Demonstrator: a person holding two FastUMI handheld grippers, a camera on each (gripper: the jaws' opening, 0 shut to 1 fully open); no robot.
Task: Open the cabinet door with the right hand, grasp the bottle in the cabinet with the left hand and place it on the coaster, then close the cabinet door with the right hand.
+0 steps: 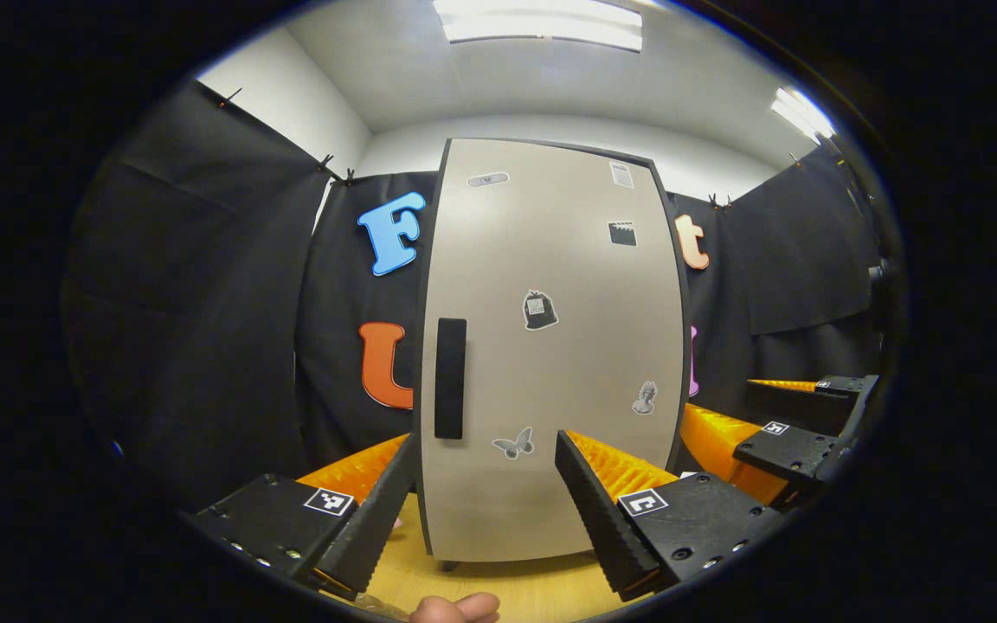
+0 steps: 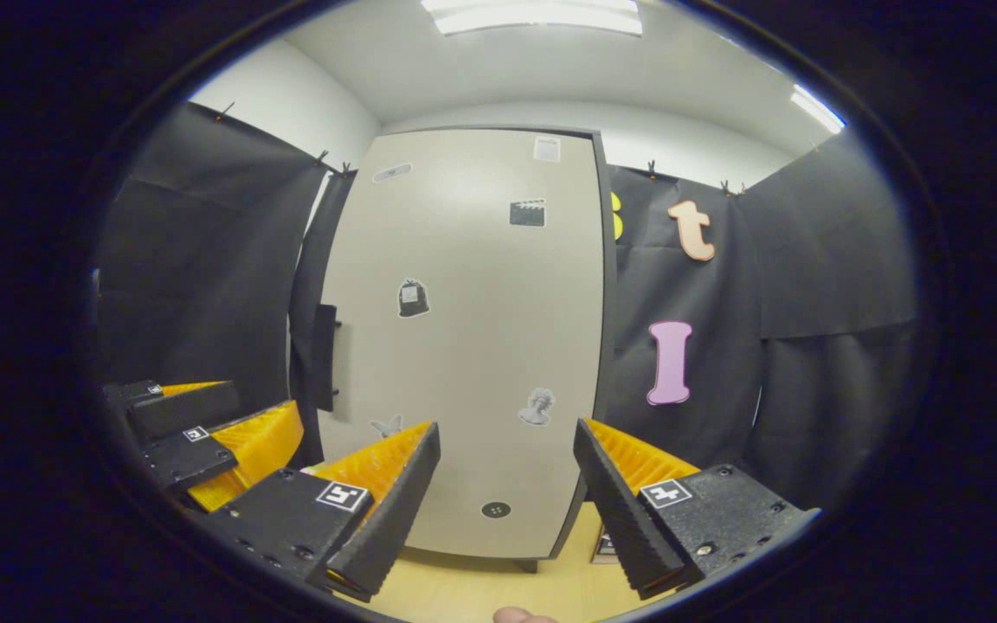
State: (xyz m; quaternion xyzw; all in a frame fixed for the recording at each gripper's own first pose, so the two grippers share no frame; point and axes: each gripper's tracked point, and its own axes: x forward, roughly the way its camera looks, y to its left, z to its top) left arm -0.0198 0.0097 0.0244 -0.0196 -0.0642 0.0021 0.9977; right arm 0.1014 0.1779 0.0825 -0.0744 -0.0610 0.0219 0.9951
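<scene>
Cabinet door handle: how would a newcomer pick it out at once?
Find the tall pale cabinet door standing shut against the black cloth wall. Near its left edge, at mid height, sits the handle, a plain dark upright bar. The small stickers scattered over the door are flat pictures; the bar stands proud of it.

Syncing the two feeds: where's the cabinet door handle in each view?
Left gripper view: the handle is a dark vertical bar on the left side of the closed cabinet door, just above the left gripper's open fingers.
Right gripper view: the handle is seen edge-on at the door's far left edge, left of centre.
Shared landmark: the bag-shaped sticker mid-door.
</scene>
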